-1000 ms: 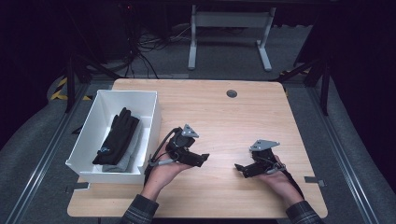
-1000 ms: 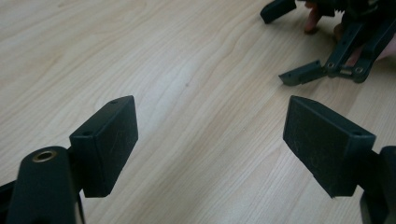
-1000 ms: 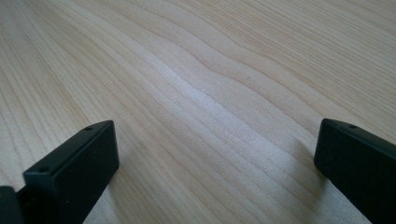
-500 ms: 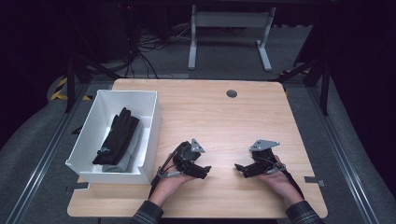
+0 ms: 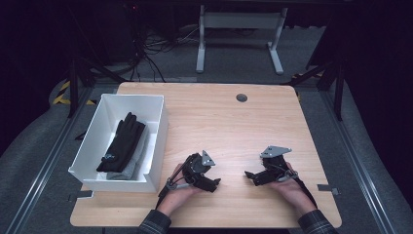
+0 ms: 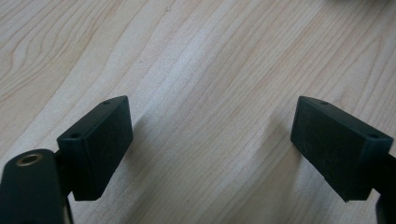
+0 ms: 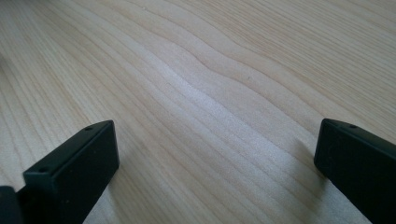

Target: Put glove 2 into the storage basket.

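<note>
A white bin [image 5: 157, 126] stands on the left part of the wooden table [image 5: 224, 122]. Inside it black gloves [image 5: 122, 141] lie on a grey cloth [image 5: 127, 165]. My left gripper [image 5: 212, 183] rests low over the table near the front edge, just right of the bin, held in a hand. In the left gripper view its jaws stand wide apart over bare wood, nothing between them [image 6: 210, 149]. My right gripper [image 5: 249, 176] sits to the right, pointing left toward the other one. Its jaws also stand wide apart over bare wood [image 7: 215, 163].
A dark round grommet [image 5: 241, 97] sits near the table's far edge. Beyond the table stands a metal frame [image 5: 238, 34] with cables [image 5: 146, 53] on the floor. Plaid sleeves [image 5: 156, 225] enter at the bottom.
The left gripper has moved away from the bin, toward the front and a little right, and now lies lower on the table. The right gripper has stayed in place.
</note>
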### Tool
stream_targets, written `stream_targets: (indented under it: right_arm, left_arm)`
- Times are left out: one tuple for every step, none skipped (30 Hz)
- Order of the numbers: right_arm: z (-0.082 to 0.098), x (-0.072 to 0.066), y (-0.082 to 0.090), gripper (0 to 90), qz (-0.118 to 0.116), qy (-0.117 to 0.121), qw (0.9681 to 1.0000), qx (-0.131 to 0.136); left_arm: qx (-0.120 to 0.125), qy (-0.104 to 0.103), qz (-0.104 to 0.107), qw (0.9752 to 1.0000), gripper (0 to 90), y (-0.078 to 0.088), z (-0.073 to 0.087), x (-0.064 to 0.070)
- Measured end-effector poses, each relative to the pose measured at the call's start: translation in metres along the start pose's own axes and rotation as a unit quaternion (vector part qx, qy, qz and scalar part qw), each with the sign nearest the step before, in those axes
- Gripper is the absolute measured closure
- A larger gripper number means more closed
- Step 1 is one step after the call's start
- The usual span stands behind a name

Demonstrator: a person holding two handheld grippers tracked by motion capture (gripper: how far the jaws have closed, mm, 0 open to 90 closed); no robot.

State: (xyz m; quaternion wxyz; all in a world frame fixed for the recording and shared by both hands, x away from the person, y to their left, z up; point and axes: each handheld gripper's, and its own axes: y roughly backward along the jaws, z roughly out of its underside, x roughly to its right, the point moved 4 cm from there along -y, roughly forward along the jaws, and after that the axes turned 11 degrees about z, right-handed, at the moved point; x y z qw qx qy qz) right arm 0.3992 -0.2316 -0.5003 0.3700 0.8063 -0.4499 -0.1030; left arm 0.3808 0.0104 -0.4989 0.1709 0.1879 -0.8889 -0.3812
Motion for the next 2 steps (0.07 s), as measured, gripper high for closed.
stream_targets:
  right_arm:
    - [0.0, 0.0, 0.0001, 0.2, 0.0, 0.0, 1.0, 0.0]
    - [0.0, 0.0, 0.0001, 0.2, 0.0, 0.0, 1.0, 0.0]
  left_arm:
    - [0.005, -0.002, 0.001, 1.0, 13.1, -0.0004, 0.0008, 0.0]
    - [0.008, -0.002, 0.003, 1.0, 12.7, -0.0005, 0.0013, 0.0]
